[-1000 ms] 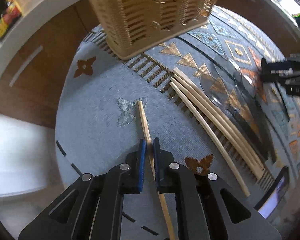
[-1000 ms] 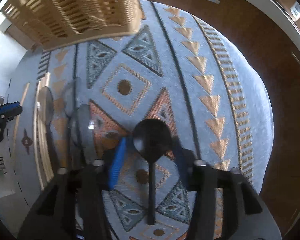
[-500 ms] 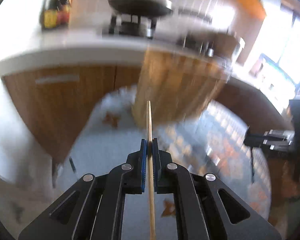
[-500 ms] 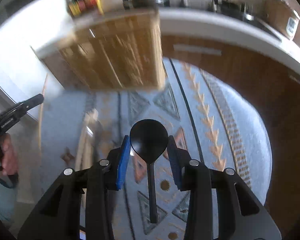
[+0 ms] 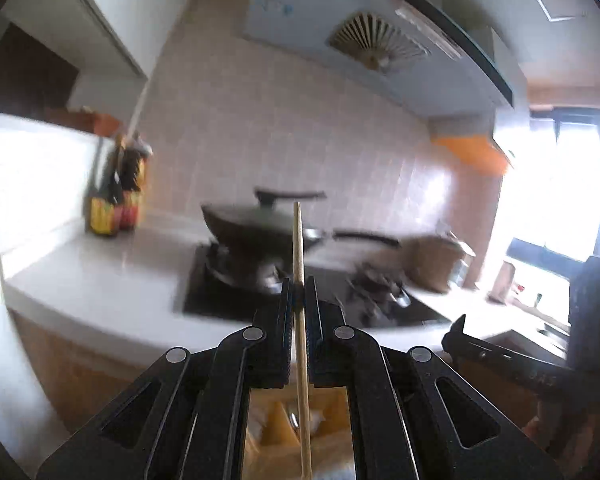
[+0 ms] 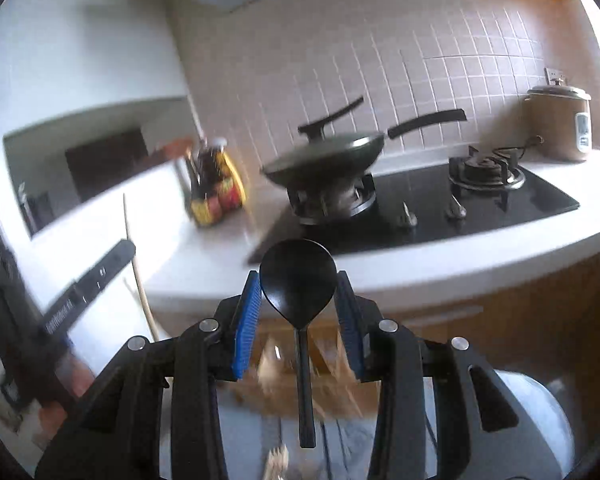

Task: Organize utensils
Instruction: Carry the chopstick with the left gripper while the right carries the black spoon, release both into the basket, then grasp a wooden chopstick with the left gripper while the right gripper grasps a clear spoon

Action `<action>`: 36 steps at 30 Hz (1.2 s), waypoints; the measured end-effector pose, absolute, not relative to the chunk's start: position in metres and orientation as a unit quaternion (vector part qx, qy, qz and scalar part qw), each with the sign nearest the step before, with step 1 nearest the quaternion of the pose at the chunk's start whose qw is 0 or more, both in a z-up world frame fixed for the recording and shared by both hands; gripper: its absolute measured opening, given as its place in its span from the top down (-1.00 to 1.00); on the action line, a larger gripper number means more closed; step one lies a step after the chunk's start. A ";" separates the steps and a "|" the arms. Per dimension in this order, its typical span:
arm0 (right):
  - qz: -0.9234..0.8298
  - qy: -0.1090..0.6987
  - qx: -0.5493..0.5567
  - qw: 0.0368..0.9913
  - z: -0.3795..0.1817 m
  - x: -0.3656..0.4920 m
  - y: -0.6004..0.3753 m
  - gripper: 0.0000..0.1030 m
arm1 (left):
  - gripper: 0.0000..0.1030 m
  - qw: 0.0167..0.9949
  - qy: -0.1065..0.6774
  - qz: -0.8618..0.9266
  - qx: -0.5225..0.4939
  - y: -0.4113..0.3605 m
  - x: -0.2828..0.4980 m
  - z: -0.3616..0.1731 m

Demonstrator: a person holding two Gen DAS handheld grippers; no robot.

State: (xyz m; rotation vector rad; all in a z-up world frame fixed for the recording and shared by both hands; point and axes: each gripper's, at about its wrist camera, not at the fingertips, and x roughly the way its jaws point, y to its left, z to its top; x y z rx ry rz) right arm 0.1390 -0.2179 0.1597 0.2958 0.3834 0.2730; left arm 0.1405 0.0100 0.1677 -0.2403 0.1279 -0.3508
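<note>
Wooden and upright, a chopstick (image 5: 299, 248) stands pinched in the closed left gripper (image 5: 299, 300), its lower end cut off by the frame edge. The right gripper (image 6: 298, 300) clamps a black spoon (image 6: 299, 280) by the bowl, handle hanging down over a blurred wicker basket (image 6: 300, 376) that is mostly hidden behind the fingers. Beyond both, well apart, a lidded wok (image 6: 328, 156) sits on the stove (image 6: 440, 204) beside sauce bottles (image 6: 214, 188) on the white desk (image 6: 460, 256).

Pale wooden chopstick (image 5: 299, 240); glossy black spoon (image 6: 298, 280) between blue pads (image 6: 245, 320); pinkish grid-tiled wall (image 6: 420, 72)
</note>
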 end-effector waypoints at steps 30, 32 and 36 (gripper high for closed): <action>0.112 0.207 0.098 0.967 0.124 0.135 -0.187 0.00 | 0.37 0.981 0.086 -0.147 -0.095 0.033 0.133 0.137; 0.107 0.221 0.087 0.966 0.136 0.118 -0.188 0.00 | 0.26 0.978 0.095 -0.163 -0.091 0.038 0.120 0.148; 0.103 0.296 0.073 0.947 0.143 0.098 -0.189 0.00 | 0.17 0.964 0.165 -0.196 -0.077 0.041 0.104 0.159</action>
